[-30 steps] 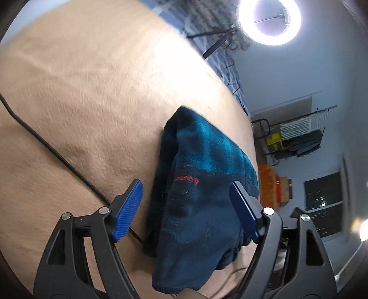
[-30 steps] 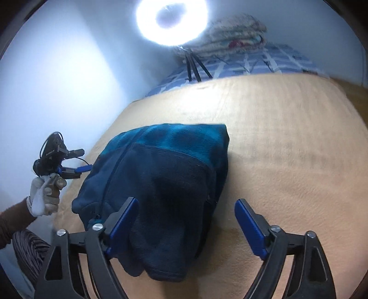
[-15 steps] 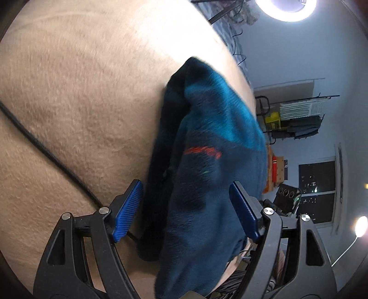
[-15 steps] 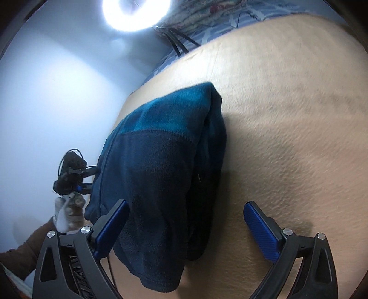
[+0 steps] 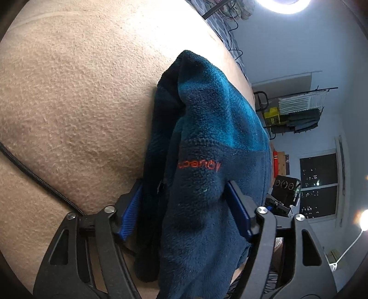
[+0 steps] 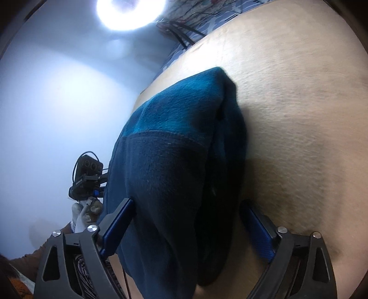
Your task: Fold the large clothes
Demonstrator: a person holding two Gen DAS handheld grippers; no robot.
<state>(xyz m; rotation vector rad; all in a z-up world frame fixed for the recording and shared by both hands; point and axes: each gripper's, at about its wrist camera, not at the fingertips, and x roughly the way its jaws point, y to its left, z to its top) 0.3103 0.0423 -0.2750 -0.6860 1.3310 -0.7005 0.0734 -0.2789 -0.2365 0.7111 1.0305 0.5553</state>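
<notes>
A folded fleece jacket (image 5: 207, 142), teal above, navy below, with an orange logo, lies on a tan blanket (image 5: 80, 103) and hangs over its near edge. My left gripper (image 5: 184, 209) straddles the near end of the bundle, its jaws closing. Both blue pads (image 5: 237, 207) press into the fleece. In the right wrist view the same jacket (image 6: 170, 149) runs between the jaws of my right gripper (image 6: 188, 230), which are closing. The left pad (image 6: 117, 225) brushes the navy layer. The right pad stands just clear of the dark fold.
A black braided cable (image 5: 34, 177) crosses the blanket left of the jacket. A ring light (image 6: 131, 13) glares at the far end, beside patterned bedding (image 6: 207, 23). A gloved hand (image 6: 85, 214) holds the other gripper's body. A clothes rack (image 5: 299, 112) and dark window (image 5: 319, 184) stand beyond the bed.
Both grippers have sunk and come in over the jacket's near end. The left jaws have narrowed from clear of the fleece to pressing on it. The right gripper has rolled.
</notes>
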